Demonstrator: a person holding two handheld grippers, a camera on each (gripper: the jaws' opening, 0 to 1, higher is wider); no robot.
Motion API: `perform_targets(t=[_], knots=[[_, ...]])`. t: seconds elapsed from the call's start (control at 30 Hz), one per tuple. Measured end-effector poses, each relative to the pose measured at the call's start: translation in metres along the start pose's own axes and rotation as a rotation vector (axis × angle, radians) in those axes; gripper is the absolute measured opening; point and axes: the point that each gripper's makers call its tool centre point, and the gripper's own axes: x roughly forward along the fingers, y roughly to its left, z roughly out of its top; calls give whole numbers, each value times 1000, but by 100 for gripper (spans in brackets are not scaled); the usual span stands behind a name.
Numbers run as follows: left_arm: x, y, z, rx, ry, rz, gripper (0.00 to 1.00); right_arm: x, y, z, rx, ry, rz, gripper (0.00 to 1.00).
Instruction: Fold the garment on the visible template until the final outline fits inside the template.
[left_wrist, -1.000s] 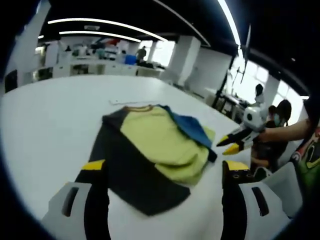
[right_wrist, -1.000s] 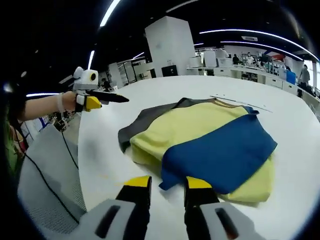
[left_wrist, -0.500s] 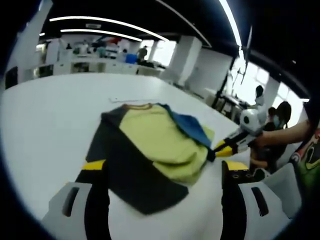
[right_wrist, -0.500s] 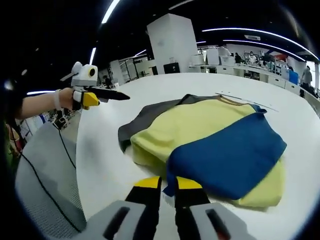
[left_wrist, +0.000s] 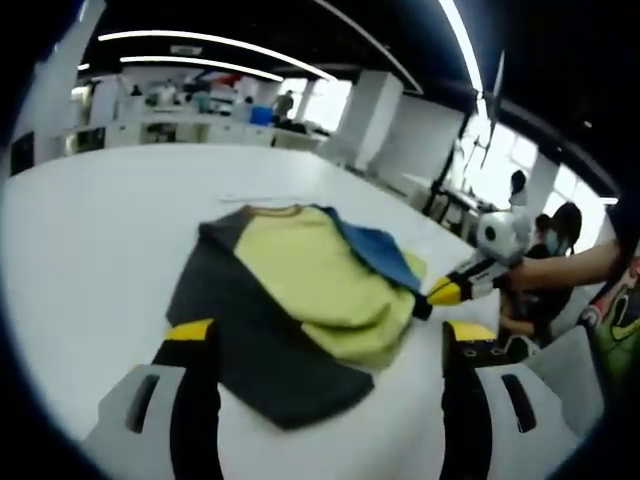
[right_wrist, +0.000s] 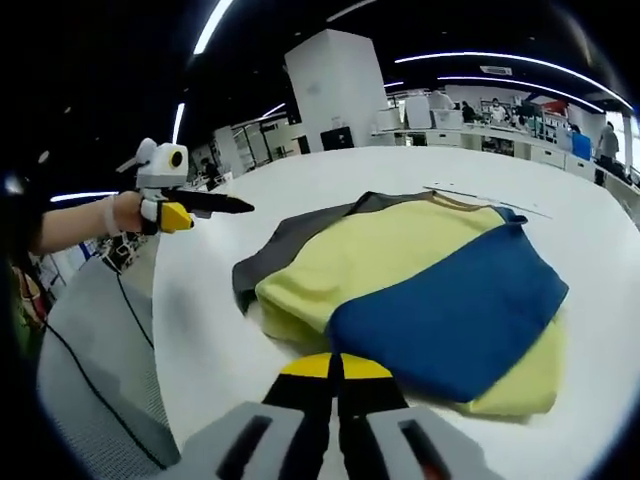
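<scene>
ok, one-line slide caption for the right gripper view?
Right gripper shut at the folded garment's near edge on the white table; left gripper hovers aside.

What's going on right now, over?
Right tool shut on garment blue corner. Left tool open, hanging above dark edge. Garment partly folded on white table. Nothing blocking.

We see the partly folded fabric garment in yellow, dark grey and blue panels (right_wrist: 420, 280) lying flat on the white table, near its curved edge. Blue panel overlies the yellow; the grey part (left_wrist: 260, 345) spreads flat beside them; collar faces the far edge.
</scene>
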Motion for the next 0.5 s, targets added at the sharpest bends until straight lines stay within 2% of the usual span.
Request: perform_targets(t=[0.1,0.27,0.5], knots=[[1,-1,-1,-2,1,-1,88,-5,-4,6,38,-14,2,0],[3,-5,0,-4,-4,-7,88,-16,-12,19,53,-26,-3,0],[4,-6,-1,-9,-6,-8,87,-44,-32,45,70,-63,-33,0]])
